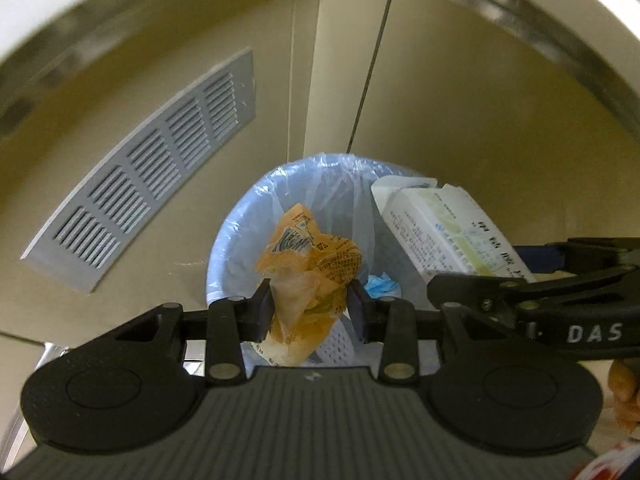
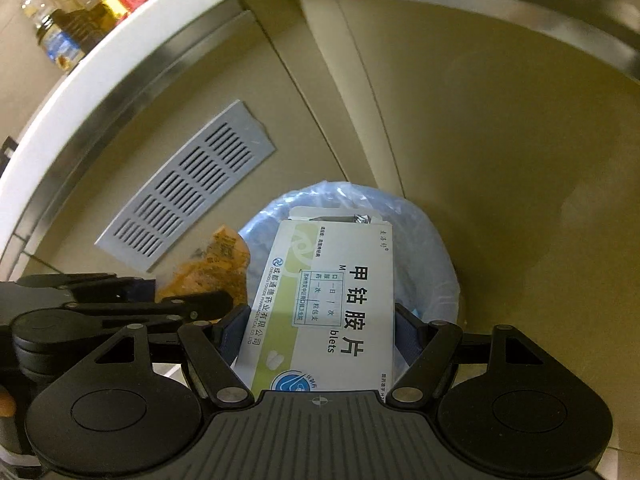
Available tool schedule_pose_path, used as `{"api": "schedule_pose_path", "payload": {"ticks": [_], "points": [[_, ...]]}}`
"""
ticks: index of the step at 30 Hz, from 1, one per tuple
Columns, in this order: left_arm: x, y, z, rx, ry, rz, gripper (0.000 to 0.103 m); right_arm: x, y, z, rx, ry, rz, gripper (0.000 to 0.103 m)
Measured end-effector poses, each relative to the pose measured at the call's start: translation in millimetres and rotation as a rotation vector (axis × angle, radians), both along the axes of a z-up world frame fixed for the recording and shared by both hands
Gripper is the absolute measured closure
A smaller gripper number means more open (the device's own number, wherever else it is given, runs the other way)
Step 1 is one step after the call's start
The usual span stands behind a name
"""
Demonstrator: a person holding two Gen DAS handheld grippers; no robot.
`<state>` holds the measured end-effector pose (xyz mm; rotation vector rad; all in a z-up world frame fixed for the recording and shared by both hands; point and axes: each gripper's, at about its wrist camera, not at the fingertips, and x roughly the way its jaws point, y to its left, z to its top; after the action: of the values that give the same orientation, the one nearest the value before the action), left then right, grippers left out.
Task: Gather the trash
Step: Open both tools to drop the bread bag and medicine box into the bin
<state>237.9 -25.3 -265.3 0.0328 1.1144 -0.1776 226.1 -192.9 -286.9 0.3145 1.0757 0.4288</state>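
Orange wrapper (image 1: 310, 268) and medicine box (image 2: 328, 304) hang above bin rim (image 1: 224, 232).

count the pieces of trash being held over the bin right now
2. An orange crumpled wrapper is clamped in the left gripper; a white medicine box is clamped in the right gripper. Both are above the lined bin, which already holds other scraps, partly hidden.
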Motion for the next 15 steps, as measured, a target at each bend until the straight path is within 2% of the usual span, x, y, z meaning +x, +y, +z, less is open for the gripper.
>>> {"api": "schedule_pose_path", "payload": {"ticks": [7,10,15], "points": [[15.2,-3.6,-15.8,-0.006,0.013,-0.016,0.062,7.1,-0.5,-12.6,-0.001,0.023,-0.019,0.03],[20.0,-3.5,-19.2,-0.002,0.025,-0.027,0.055,9.4,0.6,-14.9,-0.001,0.032,-0.023,0.03],[21.7,-3.8,-21.1,0.006,0.034,-0.039,0.054,11.9,1.8,-18.5,0.001,0.049,-0.028,0.029]]}}
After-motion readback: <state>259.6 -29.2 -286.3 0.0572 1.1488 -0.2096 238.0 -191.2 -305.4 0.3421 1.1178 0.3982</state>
